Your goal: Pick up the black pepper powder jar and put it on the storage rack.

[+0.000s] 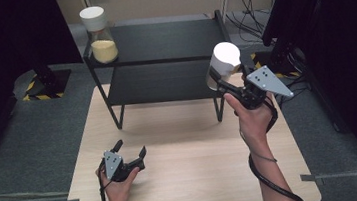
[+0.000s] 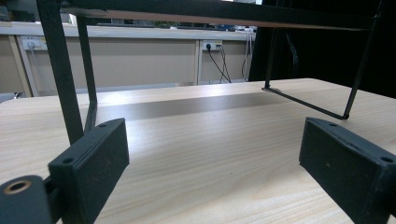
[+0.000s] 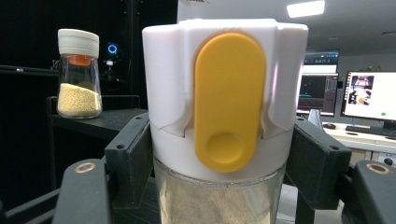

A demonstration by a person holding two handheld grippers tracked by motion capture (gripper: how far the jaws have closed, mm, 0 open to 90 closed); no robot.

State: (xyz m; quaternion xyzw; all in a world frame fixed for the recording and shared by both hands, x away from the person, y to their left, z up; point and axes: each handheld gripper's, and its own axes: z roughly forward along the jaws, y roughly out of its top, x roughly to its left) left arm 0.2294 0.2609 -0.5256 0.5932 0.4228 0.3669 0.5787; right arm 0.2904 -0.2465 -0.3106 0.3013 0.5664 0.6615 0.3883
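My right gripper [image 1: 218, 77] is clamped on a jar [image 3: 224, 116], lifted beside the shelf [image 1: 159, 34], not yet placed; my left gripper [image 1: 130, 151] rests apart on the surface [image 1: 199, 168].

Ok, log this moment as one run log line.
right gripper: shut on white-capped glass shaker jar, raised beside black metal shelf | left gripper: open, on light wooden table

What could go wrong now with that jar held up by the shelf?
The right gripper is shut on the white-capped jar just under its cap, on smooth glass, so the jar might slip or tilt. It hangs close to the black shelf edge and could knock the frame. The yellow flip tab might pop open and spill the powder if bumped.
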